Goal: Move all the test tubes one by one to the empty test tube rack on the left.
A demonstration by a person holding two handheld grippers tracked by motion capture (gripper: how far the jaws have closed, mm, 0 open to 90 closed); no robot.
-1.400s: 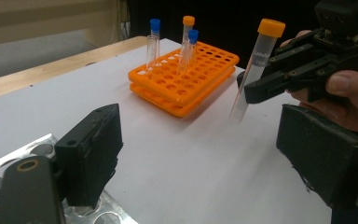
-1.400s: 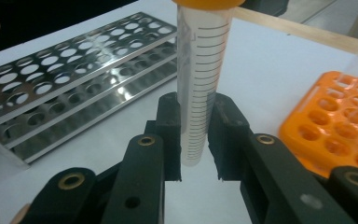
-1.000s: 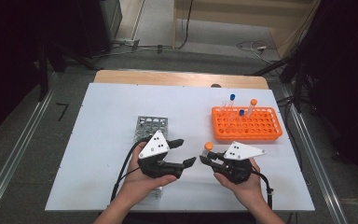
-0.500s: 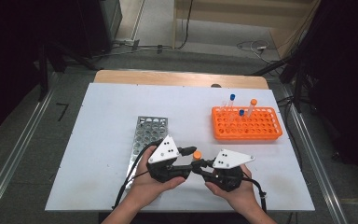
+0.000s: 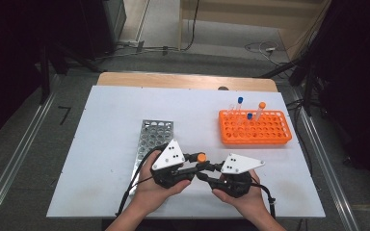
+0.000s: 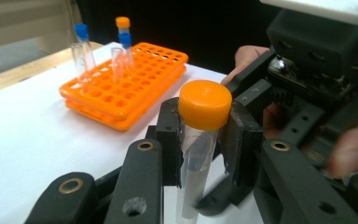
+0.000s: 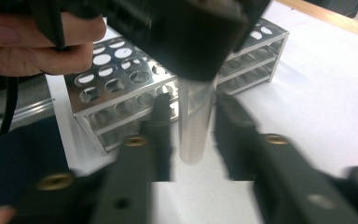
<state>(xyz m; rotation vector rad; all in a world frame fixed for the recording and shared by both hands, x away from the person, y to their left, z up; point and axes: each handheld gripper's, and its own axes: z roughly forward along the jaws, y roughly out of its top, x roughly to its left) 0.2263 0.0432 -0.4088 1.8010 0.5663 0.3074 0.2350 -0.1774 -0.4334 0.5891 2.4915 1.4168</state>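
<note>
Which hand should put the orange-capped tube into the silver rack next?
Probably the left. In the left gripper view the left gripper has just closed its fingers on the orange-capped tube, while the right gripper has just been opening, with gaps around the tube. The silver rack stands beside the left hand.

White table (image 5: 101,144) on grey floor (image 5: 19,144), dark surroundings

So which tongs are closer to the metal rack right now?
Left. The left tongs sit just beside the metal rack's near right edge; the right tongs lie farther right, beyond the orange-capped tube.
</note>
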